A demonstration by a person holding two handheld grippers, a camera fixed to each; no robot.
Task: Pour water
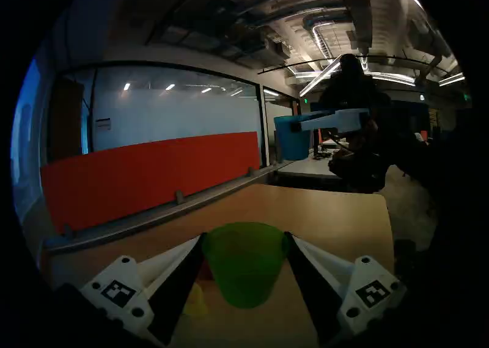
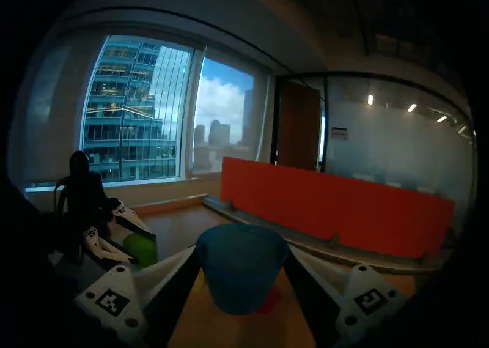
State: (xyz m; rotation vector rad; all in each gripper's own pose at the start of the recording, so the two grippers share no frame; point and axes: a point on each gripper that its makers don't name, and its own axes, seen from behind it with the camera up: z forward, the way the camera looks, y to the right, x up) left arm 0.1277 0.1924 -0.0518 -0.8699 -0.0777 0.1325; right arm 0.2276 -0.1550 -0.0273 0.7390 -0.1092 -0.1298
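My left gripper point(image 1: 244, 241) is shut on a translucent green cup point(image 1: 244, 268), held upright above the wooden table point(image 1: 330, 219). My right gripper point(image 2: 241, 250) is shut on a blue cup point(image 2: 240, 277), also upright. In the left gripper view, the right gripper point(image 1: 333, 120) shows farther off, raised, with the blue cup point(image 1: 292, 137) in it. In the right gripper view, the left gripper point(image 2: 125, 232) sits low at the left with the green cup point(image 2: 142, 249), a dark hand point(image 2: 82, 201) behind it. I cannot tell whether either cup holds water.
A red partition panel point(image 1: 153, 174) on a grey rail runs along the table's far side, with glass walls behind it. Small red point(image 2: 273, 299) and yellow point(image 1: 195, 300) things lie on the table under the cups. Tall windows point(image 2: 137, 109) stand at the left.
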